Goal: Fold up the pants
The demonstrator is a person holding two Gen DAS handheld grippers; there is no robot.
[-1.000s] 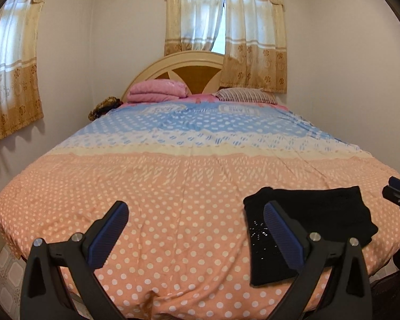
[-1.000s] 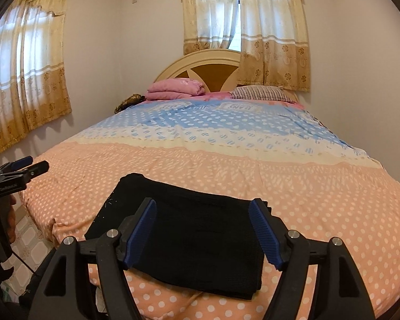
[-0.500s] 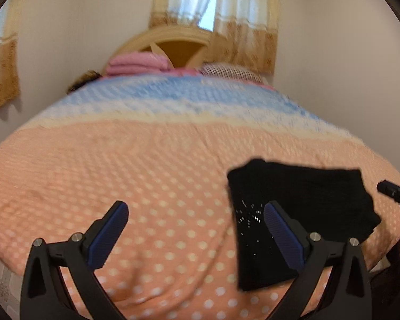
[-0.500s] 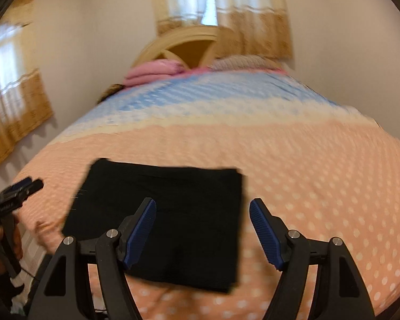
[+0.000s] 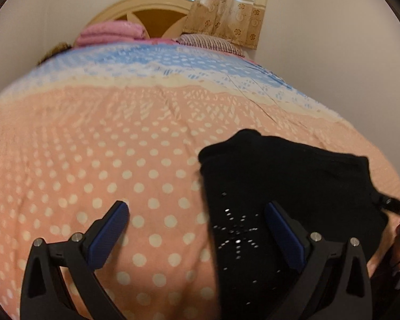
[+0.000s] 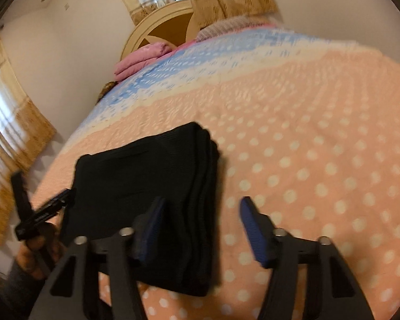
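Both my grippers, left (image 5: 197, 222) and right (image 6: 201, 217), gape over soft, limp pants (image 6: 146, 186); I'd pinch their stacked edge

Both tools (image 5: 196, 220) (image 6: 202, 217) have dropped closer over the folded pants (image 6: 146, 194).

My left wrist camera sits just behind the left gripper (image 5: 197, 229) and looks along its two fingers, from the foot of the bed (image 5: 98, 138) toward the headboard (image 5: 157, 10). It is low and near the cover, and it points a little down. My right wrist camera sits behind the right gripper (image 6: 202, 226) and faces the same end of the room, but this view is rolled, so the headboard (image 6: 160, 29) leans to the left. Both views share the folded black pants (image 5: 285, 186) (image 6: 146, 186), the dotted cover, the pink pillows (image 5: 112, 32) and the curtains (image 5: 226, 13). Each camera also catches the other gripper at the edge of its view.
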